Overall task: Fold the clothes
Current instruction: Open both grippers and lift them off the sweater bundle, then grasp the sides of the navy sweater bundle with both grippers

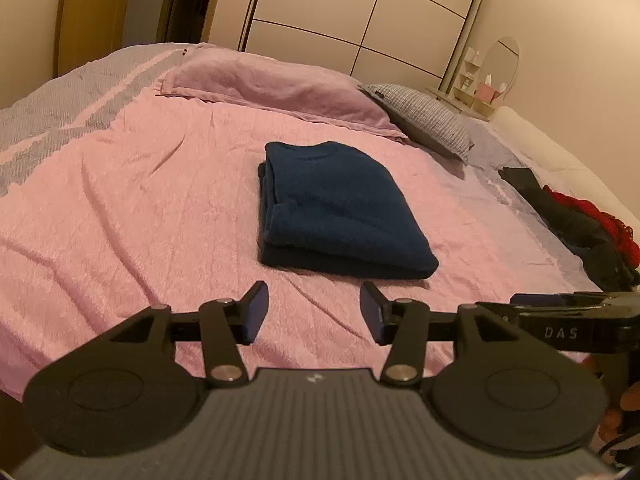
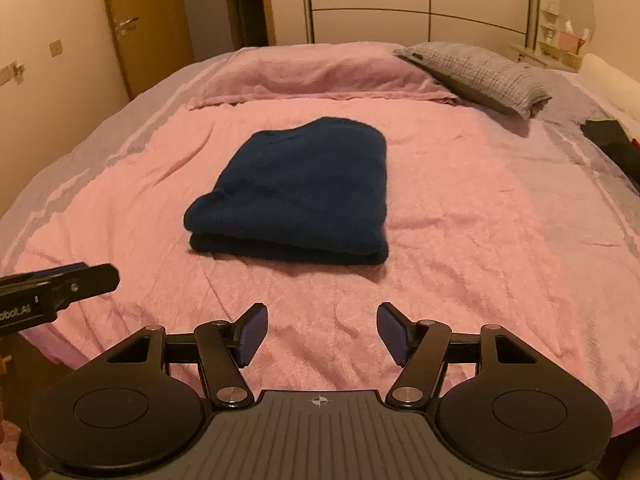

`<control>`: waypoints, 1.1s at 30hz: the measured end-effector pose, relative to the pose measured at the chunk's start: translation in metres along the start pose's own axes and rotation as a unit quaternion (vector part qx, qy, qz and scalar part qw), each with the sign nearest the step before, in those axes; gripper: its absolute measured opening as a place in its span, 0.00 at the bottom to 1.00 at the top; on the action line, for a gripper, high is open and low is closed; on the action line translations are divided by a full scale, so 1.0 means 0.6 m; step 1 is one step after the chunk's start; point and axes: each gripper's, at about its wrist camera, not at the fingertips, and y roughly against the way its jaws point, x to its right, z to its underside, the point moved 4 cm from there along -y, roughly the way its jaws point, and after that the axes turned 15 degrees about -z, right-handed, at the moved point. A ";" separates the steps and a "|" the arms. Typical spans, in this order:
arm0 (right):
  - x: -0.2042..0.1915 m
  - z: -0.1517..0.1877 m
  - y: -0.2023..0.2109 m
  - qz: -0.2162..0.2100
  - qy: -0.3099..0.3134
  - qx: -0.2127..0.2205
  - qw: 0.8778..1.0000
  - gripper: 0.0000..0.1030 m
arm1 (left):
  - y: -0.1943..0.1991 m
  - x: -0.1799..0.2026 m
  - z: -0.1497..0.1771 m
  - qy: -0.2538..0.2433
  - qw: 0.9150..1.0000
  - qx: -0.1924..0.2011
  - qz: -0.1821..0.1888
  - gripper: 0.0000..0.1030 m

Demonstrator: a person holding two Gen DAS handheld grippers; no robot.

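A dark blue garment (image 1: 340, 210) lies folded into a thick rectangle in the middle of the pink bed cover (image 1: 140, 208). In the right wrist view the same folded garment (image 2: 296, 192) sits ahead and slightly left. My left gripper (image 1: 314, 312) hovers open over the cover just short of the garment's near edge, nothing between its fingers. My right gripper (image 2: 320, 332) is open too, further back from the garment, empty. The right tool's tip (image 1: 568, 312) shows at the right of the left wrist view; the left tool's tip (image 2: 60, 284) shows at the left of the right wrist view.
A pile of black and red clothes (image 1: 580, 224) lies at the bed's right side. A pink pillow (image 1: 272, 84) and a grey checked pillow (image 1: 428, 120) lie at the head. Beyond stand a wardrobe (image 1: 360, 12), a door (image 1: 80, 8) and a dressing table with mirror (image 1: 496, 68).
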 end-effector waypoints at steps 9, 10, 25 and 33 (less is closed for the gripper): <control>0.026 -0.006 -0.038 -0.009 -0.007 -0.016 1.000 0.62 | -0.052 0.014 0.001 -0.007 1.000 -0.028 0.003 0.45; 0.030 -0.006 -0.044 -0.009 -0.010 -0.019 1.000 0.63 | -0.060 0.014 -0.001 -0.008 0.999 -0.031 0.001 0.46; 0.149 -0.062 -0.060 -0.084 -0.093 0.048 0.991 0.63 | -0.192 -0.095 -0.074 0.133 0.983 -0.074 0.101 0.56; 0.260 -0.110 -0.077 -0.150 -0.201 0.088 0.964 0.63 | -0.331 -0.130 -0.125 0.212 0.958 -0.128 0.143 0.62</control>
